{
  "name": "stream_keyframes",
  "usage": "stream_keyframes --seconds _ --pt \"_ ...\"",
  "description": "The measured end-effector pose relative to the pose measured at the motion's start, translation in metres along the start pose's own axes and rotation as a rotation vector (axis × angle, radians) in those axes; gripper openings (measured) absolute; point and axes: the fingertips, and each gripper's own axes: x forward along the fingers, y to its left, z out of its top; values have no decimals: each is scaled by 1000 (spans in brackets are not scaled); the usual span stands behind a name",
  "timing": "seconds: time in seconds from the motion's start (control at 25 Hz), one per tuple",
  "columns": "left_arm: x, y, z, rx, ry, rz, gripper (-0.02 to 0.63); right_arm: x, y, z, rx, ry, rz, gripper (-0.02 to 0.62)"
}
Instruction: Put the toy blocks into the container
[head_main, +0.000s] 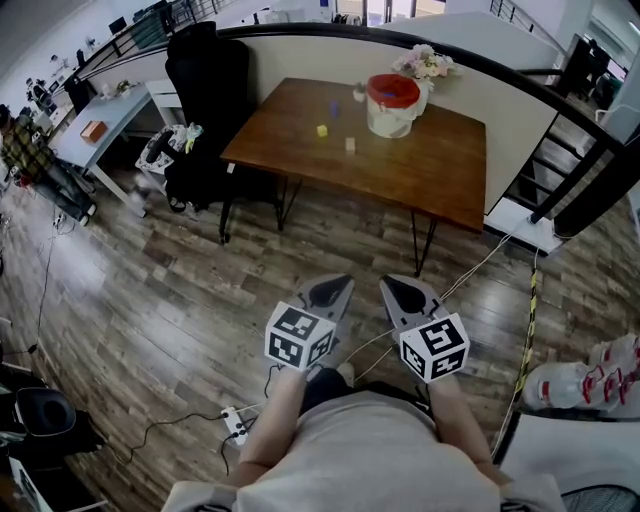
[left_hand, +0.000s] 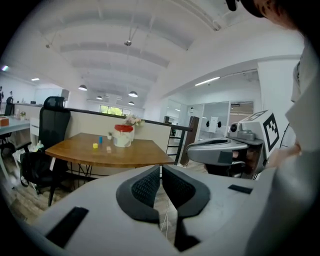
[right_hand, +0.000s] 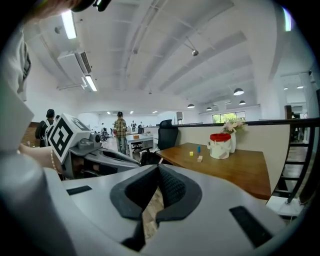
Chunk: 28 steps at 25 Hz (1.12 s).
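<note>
The left claw (head_main: 333, 291) and right claw (head_main: 404, 294) are both clenched on nothing, well apart from the table (head_main: 420, 175). The yellow block (head_main: 322, 130) and beige block (head_main: 350, 144) lie near the container (head_main: 390, 122). Step close first, then spread one claw squarely over the nearest block

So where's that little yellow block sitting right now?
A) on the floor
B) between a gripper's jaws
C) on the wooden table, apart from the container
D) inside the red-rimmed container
C: the yellow block lies on the bare top of the wooden table, a short way from the red-rimmed container and not touching it.
</note>
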Motion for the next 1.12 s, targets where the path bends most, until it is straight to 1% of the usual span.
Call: stream_keyframes --seconds 0.08,0.12,0.16,0.2,0.32,0.36,0.44,0.64,0.92,1.12 --pt "2 7 2 3 -1 7 68 5 -5 0 1 -1 -27 13" --pt "3 10 3 3 0 10 99 7 -7 0 3 0 -27 30" --pt "3 13 3 3 0 13 128 9 -7 0 7 2 -23 78" --pt "4 17 3 2 2 17 133 11 -8 0 9 2 -22 109" --pt "1 34 3 1 13 51 208 17 -8 2 7 -15 -33 147" --pt "-1 40 2 1 15 65 234 19 -7 2 3 -20 -28 179" --pt "-4 50 2 2 15 79 269 23 -4 2 -8 -26 -19 293" --pt "-4 55 0 -3 21 56 278 26 -8 2 -6 -30 -54 325" --pt "10 63 -11 -40 42 40 308 37 -16 0 -6 -14 -33 340" --pt "24 85 -5 -41 46 46 313 66 -34 2 1 -8 -19 344"
